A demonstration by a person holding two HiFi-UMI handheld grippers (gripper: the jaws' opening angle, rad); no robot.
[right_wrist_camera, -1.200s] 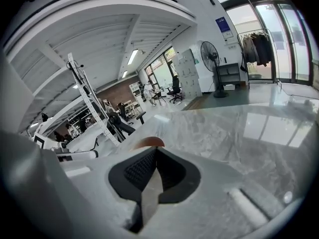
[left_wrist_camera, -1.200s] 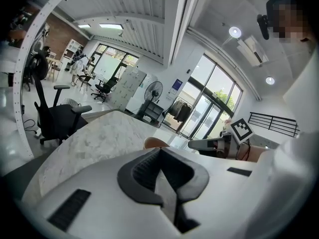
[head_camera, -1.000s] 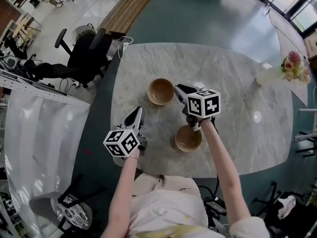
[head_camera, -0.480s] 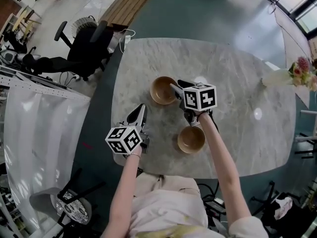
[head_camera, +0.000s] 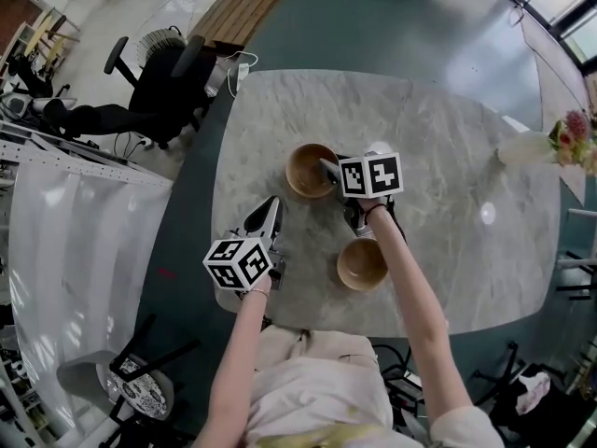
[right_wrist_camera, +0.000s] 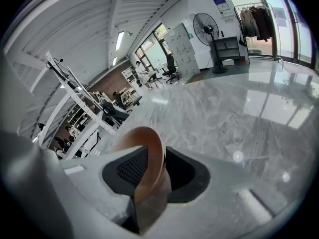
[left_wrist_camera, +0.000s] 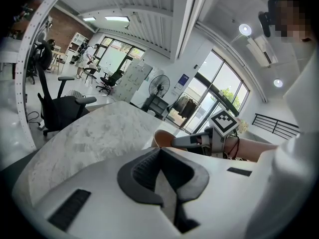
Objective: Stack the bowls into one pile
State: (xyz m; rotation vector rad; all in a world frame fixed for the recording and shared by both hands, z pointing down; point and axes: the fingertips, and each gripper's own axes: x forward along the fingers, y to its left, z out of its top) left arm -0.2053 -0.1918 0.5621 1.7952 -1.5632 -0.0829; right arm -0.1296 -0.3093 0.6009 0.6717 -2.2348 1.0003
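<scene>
At the upper left of the head view a black office chair [head_camera: 163,87] stands on the floor just off the corner of the pale marble table [head_camera: 448,138]. Lower down, toward the left edge of the table, the left gripper [head_camera: 270,208] points up the frame over bare marble. In the left gripper view its two dark pads are pressed together at the tips with nothing between them. Right of it, near the middle of the table, sits the far bowl [head_camera: 303,171], a wooden one standing mouth up. The right gripper [head_camera: 327,166] reaches in from the right and meets this bowl at its right-hand rim. Its jaws have just been closing. In the right gripper view the bowl's wall [right_wrist_camera: 144,138] stands on edge between the pads and fills the gap at their tips, so the fingers are pinching the rim. Below and slightly right of that, under the person's right forearm, the near bowl [head_camera: 362,263] rests mouth up on the marble, apart from the far bowl and close to the table's near edge. At the far right edge of the frame a vase of flowers [head_camera: 576,133] lies tipped over the table's rim.
</scene>
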